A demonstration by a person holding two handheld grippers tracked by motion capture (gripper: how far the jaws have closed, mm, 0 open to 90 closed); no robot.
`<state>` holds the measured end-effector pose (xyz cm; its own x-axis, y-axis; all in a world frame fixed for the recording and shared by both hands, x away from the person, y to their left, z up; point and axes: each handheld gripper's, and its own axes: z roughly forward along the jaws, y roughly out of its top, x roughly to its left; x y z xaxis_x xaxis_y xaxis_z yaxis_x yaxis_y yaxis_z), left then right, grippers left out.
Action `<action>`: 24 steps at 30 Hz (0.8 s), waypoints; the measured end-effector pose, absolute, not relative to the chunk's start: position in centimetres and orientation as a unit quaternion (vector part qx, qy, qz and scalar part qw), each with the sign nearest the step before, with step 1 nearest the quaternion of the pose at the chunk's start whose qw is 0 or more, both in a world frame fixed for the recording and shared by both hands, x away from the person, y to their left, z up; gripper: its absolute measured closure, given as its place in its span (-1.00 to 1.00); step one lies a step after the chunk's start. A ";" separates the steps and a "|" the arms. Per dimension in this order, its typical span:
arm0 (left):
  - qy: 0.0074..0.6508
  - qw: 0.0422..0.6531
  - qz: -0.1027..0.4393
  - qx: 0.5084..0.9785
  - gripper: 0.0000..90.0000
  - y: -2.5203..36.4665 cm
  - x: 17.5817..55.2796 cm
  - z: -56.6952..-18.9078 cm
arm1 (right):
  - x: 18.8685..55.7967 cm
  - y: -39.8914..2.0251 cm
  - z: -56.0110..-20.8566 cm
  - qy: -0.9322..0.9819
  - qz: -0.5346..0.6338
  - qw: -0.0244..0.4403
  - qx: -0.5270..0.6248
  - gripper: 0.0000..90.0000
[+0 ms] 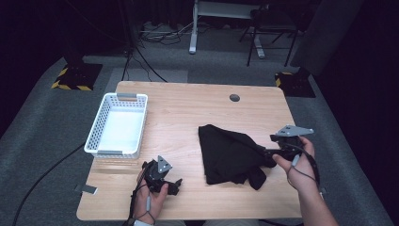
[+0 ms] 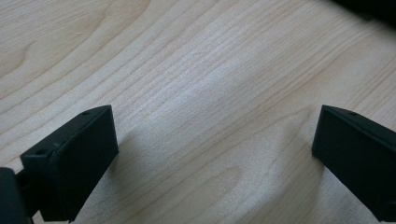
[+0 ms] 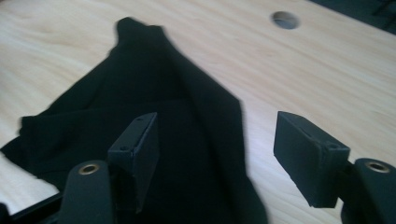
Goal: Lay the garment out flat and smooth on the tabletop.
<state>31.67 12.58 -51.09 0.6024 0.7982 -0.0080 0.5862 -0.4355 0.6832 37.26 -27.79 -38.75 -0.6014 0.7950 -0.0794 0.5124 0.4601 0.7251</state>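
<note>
A black cloth (image 1: 229, 153) lies crumpled on the wooden bench (image 1: 188, 113), a little right of the middle and toward the near edge. The right claw (image 3: 224, 154) is wide open at the right edge of the cloth, one jaw over the fabric and the other over bare wood (it grips nothing). The left claw (image 2: 210, 158) is also wide open and empty, above bare wood near the left front, and a white basket (image 1: 120, 125) stands at the far left.
</note>
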 end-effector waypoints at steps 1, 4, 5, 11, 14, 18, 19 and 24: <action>0.416 0.331 0.160 0.832 -0.99 12.6 31.7 -51.1 | 37.1 -27.2 -39.0 0.832 0.339 0.204 0.390 -0.31; 0.416 0.331 0.160 0.832 -0.99 12.6 31.7 -51.1 | 37.1 -26.0 -39.9 0.836 0.338 0.194 0.386 -0.37; 0.416 0.330 0.160 0.832 -0.99 12.6 31.7 -51.1 | 37.1 -25.9 -40.1 0.837 0.337 0.193 0.386 -0.37; 0.416 0.331 0.160 0.832 -0.99 12.6 31.7 -51.1 | 37.9 -27.7 -41.7 0.831 0.302 0.201 0.420 -0.37; 0.415 0.330 0.160 0.832 -0.99 12.6 31.7 -51.1 | 38.3 -29.3 -42.7 0.830 0.279 0.199 0.440 -0.37; 0.416 0.331 0.160 0.832 -0.99 12.6 31.7 -51.1 | 38.7 -30.8 -44.0 0.832 0.256 0.189 0.455 -0.37; 0.415 0.330 0.160 0.832 -0.99 12.6 31.7 -51.1 | 38.7 -31.2 -44.4 0.831 0.250 0.186 0.460 -0.37; 0.417 0.331 0.160 0.832 -0.99 12.6 31.7 -51.1 | 38.9 -32.6 -46.5 0.831 0.236 0.153 0.481 -0.14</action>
